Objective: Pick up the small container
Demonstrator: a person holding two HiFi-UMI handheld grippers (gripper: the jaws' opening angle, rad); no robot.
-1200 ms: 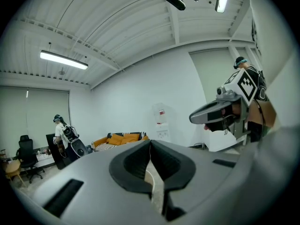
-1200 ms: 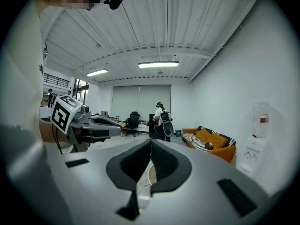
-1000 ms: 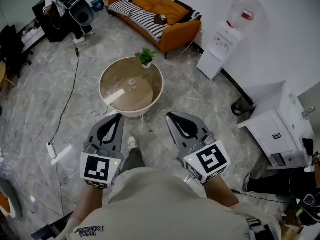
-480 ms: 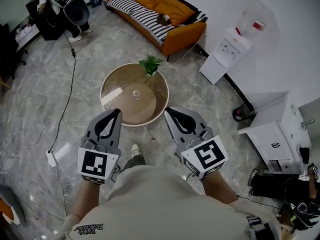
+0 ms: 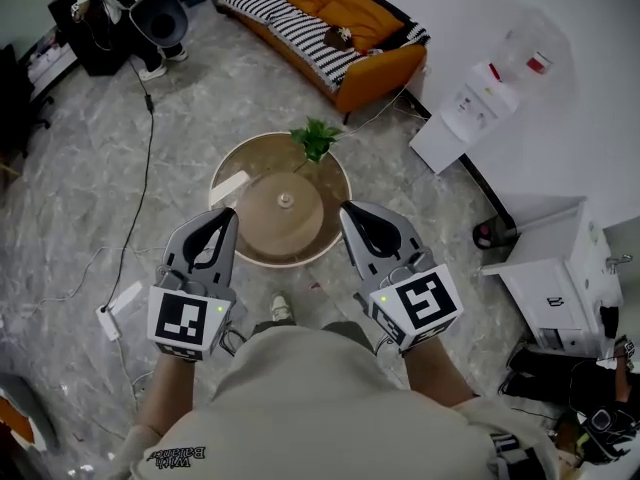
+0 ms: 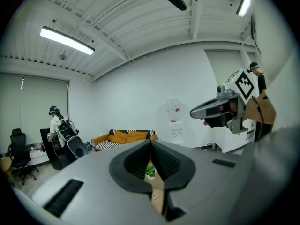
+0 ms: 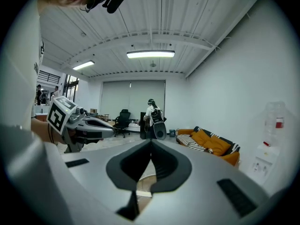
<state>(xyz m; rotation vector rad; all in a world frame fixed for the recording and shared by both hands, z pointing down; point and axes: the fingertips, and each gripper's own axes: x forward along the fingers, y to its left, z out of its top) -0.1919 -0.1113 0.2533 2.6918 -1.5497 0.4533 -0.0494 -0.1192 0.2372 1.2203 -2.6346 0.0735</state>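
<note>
The container (image 5: 286, 200) sits mid-table (image 5: 330, 184), just ahead of the left gripper (image 5: 226, 215) and right gripper (image 5: 349, 209), both pinched closed and empty; it looks light, hard, likely slippery; pinch its body.

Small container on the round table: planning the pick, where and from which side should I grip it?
Pinch the small container across its sides, probably from the near table edge: it stands upright mid-table, and the potted plant occupies the far rim.
</note>
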